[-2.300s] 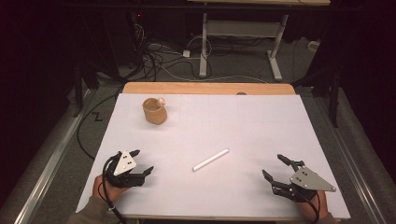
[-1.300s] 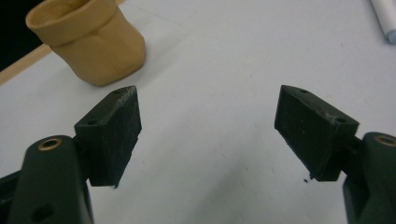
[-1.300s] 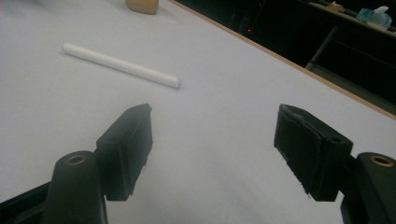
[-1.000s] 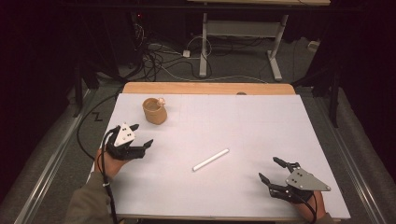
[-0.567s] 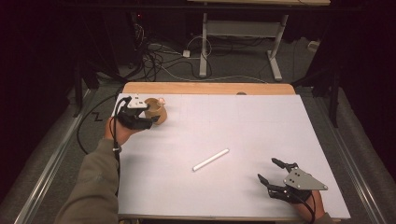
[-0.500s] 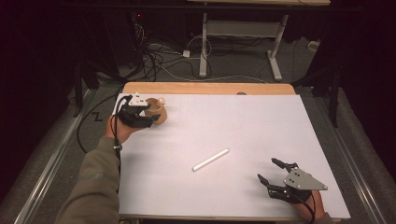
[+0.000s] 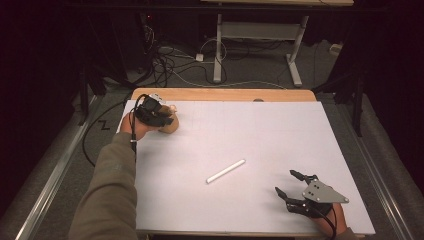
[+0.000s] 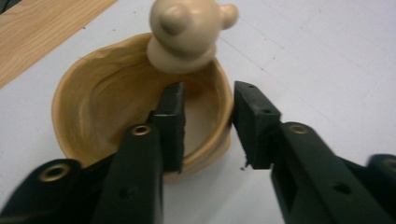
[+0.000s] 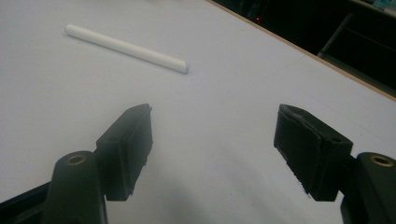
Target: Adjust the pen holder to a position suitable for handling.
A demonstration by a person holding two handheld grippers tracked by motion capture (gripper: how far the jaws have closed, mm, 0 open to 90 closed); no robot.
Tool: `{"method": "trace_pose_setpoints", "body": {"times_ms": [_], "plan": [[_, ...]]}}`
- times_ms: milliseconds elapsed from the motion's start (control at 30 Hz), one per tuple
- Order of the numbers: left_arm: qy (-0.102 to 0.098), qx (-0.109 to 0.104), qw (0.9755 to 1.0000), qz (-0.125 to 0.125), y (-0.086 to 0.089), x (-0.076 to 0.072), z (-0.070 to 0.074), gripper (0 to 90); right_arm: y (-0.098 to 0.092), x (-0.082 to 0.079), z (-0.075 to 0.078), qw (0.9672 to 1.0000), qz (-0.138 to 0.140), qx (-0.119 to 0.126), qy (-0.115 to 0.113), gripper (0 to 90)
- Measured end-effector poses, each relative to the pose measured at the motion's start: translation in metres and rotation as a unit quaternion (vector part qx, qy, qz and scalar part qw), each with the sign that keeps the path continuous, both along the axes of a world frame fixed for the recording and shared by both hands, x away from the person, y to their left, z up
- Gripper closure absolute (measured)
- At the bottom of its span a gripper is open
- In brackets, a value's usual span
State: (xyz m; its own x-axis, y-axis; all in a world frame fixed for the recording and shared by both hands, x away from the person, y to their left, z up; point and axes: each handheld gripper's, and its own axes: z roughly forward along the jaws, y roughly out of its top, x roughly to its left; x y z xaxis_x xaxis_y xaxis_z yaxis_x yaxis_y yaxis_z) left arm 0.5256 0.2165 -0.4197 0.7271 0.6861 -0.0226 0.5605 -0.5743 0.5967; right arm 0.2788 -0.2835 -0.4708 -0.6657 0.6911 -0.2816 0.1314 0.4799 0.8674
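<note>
High view: the white sheet covers the table [image 7: 220,94], leaving only a wooden strip bare at the far edge. The left gripper [image 7: 159,116] sits over the cup [image 7: 171,126] at the far left corner, hiding most of it. The right gripper [image 7: 296,191] rests near the front right, jaws spread wide with nothing between them; its hand is cut off at the frame edge. A white stick [image 7: 226,171] lies mid-sheet, well apart from both.

Left gripper view: the jaws have just been closing and straddle the cup's near wall [image 8: 205,154], one pad inside, one outside. Whether the outer pad touches is hard to tell. A rounded knob [image 8: 184,35] on the far rim is blurred.
</note>
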Motion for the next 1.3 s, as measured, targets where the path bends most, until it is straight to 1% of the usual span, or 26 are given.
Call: {"method": "trace_pose_setpoints", "body": {"times_ms": [67, 100, 133, 200, 233, 267, 333, 400, 500, 533, 567, 600, 667, 733, 767, 833, 867, 900, 1000, 1033, 1133, 1167, 1200, 1233, 1267, 1300], "plan": [[0.001, 0.001, 1.0, -0.003, 0.0, 0.001, -0.001, 65.1, 0.0, 0.0, -0.001, 1.0, 0.001, 0.0, 0.002, 28.4], [0.004, -0.01, 0.9999, -0.005, -0.001, 0.002, -0.003, 66.7, 0.001, 0.0, -0.001, 1.0, 0.001, -0.001, 0.003, 28.4], [0.004, -0.01, 0.9999, -0.005, -0.001, 0.002, -0.003, 69.0, 0.001, 0.0, -0.001, 1.0, 0.001, -0.001, 0.003, 28.4], [0.011, -0.021, 0.9997, -0.01, -0.002, 0.004, -0.006, 72.7, 0.002, 0.0, -0.001, 1.0, 0.003, -0.004, 0.004, 28.4], [0.011, -0.021, 0.9997, -0.01, -0.002, 0.004, -0.006, 72.8, 0.002, 0.0, -0.001, 1.0, 0.004, -0.006, 0.004, 28.7], [0.015, -0.03, 0.9994, -0.008, 0.0, 0.004, -0.006, 72.8, 0.002, -0.001, -0.001, 0.9999, 0.004, -0.008, 0.006, 28.8], [0.018, -0.039, 0.9991, -0.004, 0.002, 0.004, -0.007, 73.2, 0.002, 0.0, -0.001, 0.9999, 0.003, -0.006, 0.007, 28.8], [0.017, -0.038, 0.9991, -0.002, 0.002, 0.003, -0.007, 73.4, 0.002, 0.0, -0.001, 1.0, 0.004, -0.006, 0.007, 28.8], [0.013, -0.028, 0.9995, 0.0, -0.003, -0.001, -0.005, 73.9, 0.002, 0.0, 0.0, 0.9999, 0.004, -0.008, 0.006, 28.8], [0.014, -0.027, 0.9995, -0.001, -0.005, -0.003, -0.005, 74.0, 0.002, 0.0, 0.0, 0.9999, 0.005, -0.008, 0.006, 28.8], [0.023, -0.032, 0.9992, -0.009, -0.008, -0.006, -0.004, 74.1, 0.002, 0.0, 0.0, 0.9999, 0.005, -0.008, 0.007, 28.8], [0.023, -0.032, 0.9992, -0.009, -0.008, -0.006, -0.004, 74.2, 0.002, 0.0, 0.0, 0.9999, 0.005, -0.008, 0.007, 28.8], [0.018, -0.025, 0.9994, -0.013, -0.015, -0.014, -0.003, 74.3, 0.002, -0.001, 0.002, 0.9999, 0.004, -0.009, 0.005, 28.9], [0.014, -0.035, 0.9991, -0.02, -0.027, -0.026, -0.005, 74.3, 0.001, -0.001, 0.003, 1.0, 0.003, -0.007, 0.002, 28.8], [0.014, -0.035, 0.9991, -0.02, -0.027, -0.026, -0.005, 74.3, 0.001, -0.001, 0.003, 1.0, 0.003, -0.007, 0.002, 28.8], [0.01, -0.035, 0.9991, -0.02, -0.036, -0.035, -0.005, 74.3, 0.001, -0.002, 0.003, 1.0, 0.003, -0.006, 0.001, 28.8], [0.013, -0.042, 0.9986, -0.028, -0.043, -0.044, -0.006, 74.3, 0.001, -0.002, 0.004, 1.0, 0.004, -0.005, 0.002, 28.8], [0.013, -0.042, 0.9986, -0.028, -0.043, -0.044, -0.006, 74.3, 0.001, -0.002, 0.004, 1.0, 0.004, -0.005, 0.001, 28.9], [0.013, -0.037, 0.9984, -0.041, -0.061, -0.06, -0.005, 74.3, 0.002, -0.003, 0.004, 1.0, 0.003, -0.006, 0.001, 28.8], [0.017, -0.039, 0.998, -0.047, -0.066, -0.064, -0.005, 74.3, 0.002, -0.003, 0.004, 1.0, 0.003, -0.006, 0.002, 28.8], [0.014, -0.037, 0.9978, -0.053, -0.083, -0.077, -0.005, 74.3, 0.002, -0.003, 0.004, 1.0, 0.004, -0.006, -0.001, 28.8], [0.018, -0.042, 0.9973, -0.058, -0.088, -0.08, -0.005, 74.3, 0.002, -0.003, 0.004, 1.0, 0.004, -0.006, -0.001, 28.8], [0.018, -0.043, 0.9969, -0.064, -0.093, -0.083, -0.005, 74.3, 0.002, -0.003, 0.004, 1.0, 0.003, -0.006, 0.001, 28.8], [0.014, -0.037, 0.9965, -0.074, -0.102, -0.089, -0.005, 74.3, 0.003, -0.003, 0.004, 1.0, 0.003, -0.006, 0.001, 28.8], [0.019, -0.042, 0.9956, -0.082, -0.108, -0.092, -0.005, 74.3, 0.003, -0.003, 0.004, 1.0, 0.004, -0.006, 0.0, 28.7], [0.019, -0.042, 0.9956, -0.082, -0.108, -0.092, -0.005, 74.4, 0.003, -0.003, 0.004, 1.0, 0.004, -0.006, 0.0, 28.7]]}}
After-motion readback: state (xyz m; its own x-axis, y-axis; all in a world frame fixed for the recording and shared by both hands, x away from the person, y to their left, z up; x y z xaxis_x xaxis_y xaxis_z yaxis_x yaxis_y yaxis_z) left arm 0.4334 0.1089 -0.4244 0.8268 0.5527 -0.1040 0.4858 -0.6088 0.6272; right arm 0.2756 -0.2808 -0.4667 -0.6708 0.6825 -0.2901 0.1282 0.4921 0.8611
